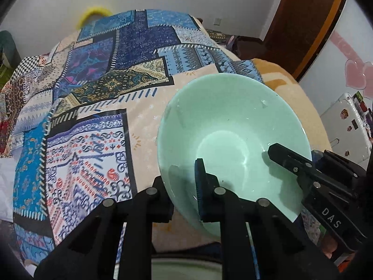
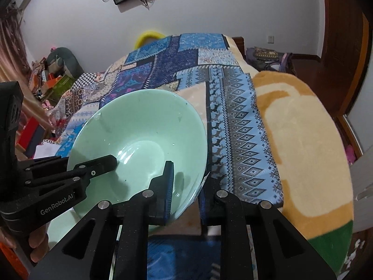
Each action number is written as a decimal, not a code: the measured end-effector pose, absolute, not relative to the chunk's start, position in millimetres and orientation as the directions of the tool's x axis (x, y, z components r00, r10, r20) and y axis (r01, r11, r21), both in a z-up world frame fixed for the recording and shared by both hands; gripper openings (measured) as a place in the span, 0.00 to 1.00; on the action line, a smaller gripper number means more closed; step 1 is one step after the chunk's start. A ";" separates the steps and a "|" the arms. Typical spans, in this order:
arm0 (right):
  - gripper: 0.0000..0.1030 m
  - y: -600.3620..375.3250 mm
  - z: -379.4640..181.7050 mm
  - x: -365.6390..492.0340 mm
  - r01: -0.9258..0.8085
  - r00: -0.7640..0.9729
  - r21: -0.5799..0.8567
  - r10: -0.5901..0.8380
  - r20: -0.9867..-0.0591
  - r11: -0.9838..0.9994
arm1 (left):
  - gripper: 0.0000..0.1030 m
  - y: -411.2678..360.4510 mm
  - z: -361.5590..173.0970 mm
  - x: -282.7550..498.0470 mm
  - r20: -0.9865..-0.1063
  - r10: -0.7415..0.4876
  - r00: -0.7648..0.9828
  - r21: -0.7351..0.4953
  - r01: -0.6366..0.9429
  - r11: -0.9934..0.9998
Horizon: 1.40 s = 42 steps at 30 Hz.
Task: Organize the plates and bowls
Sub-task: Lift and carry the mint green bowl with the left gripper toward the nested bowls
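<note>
While both grippers (image 1: 186, 182) (image 2: 186, 182) pinch opposite rims, the green bowl (image 1: 228, 121) tilts above the patterned blanket (image 1: 93, 93), possibly over another dish (image 1: 184, 268).

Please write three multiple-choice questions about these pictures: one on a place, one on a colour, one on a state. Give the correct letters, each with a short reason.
1. Where does each gripper clamp the bowl?
A. on its rim, at opposite sides
B. under its base
C. both on the same spot

2. What colour is the bowl?
A. red
B. pale green
C. black

3. What is inside the bowl?
A. rice
B. a spoon
C. nothing but gripper fingers

Answers:
1 A: the left gripper and the right gripper each have one finger inside and one outside the rim, on opposite sides.
2 B: the bowl is pale green all over.
3 C: its inside shows bare glaze, above the patterned cloth.
</note>
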State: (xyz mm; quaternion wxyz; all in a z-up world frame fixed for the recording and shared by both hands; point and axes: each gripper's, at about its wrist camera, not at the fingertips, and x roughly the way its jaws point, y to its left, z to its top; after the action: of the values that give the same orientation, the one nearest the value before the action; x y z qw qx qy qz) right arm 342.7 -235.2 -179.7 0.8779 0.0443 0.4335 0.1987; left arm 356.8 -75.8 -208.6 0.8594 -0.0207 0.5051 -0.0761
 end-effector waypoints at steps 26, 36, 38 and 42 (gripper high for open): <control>0.17 -182.9 -127.6 259.7 -0.394 0.589 0.219 0.427 -0.686 0.893 | 0.14 -27.1 -127.5 237.5 -0.803 -0.143 0.578 -0.122 0.076 0.990; 0.17 -143.1 -128.3 228.4 -0.439 0.566 0.218 0.457 -0.687 0.872 | 0.14 11.3 -117.9 193.1 -0.792 -0.134 0.595 -0.135 0.044 0.990; 0.17 -133.3 -128.9 223.9 -0.452 0.557 0.218 0.465 -0.688 0.865 | 0.14 21.4 -116.0 183.4 -0.790 -0.126 0.600 -0.133 0.033 0.991; 0.17 -113.6 -130.6 213.4 -0.482 0.539 0.218 0.483 -0.689 0.849 | 0.14 39.4 -114.0 164.1 -0.787 -0.091 0.610 -0.114 0.000 0.993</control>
State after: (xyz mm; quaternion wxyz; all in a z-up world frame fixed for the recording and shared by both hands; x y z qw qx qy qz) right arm 213.4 -113.6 -130.6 0.8773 0.0011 0.3933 0.2750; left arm 164.1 39.4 -114.0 0.8957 -0.0512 0.4409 -0.0254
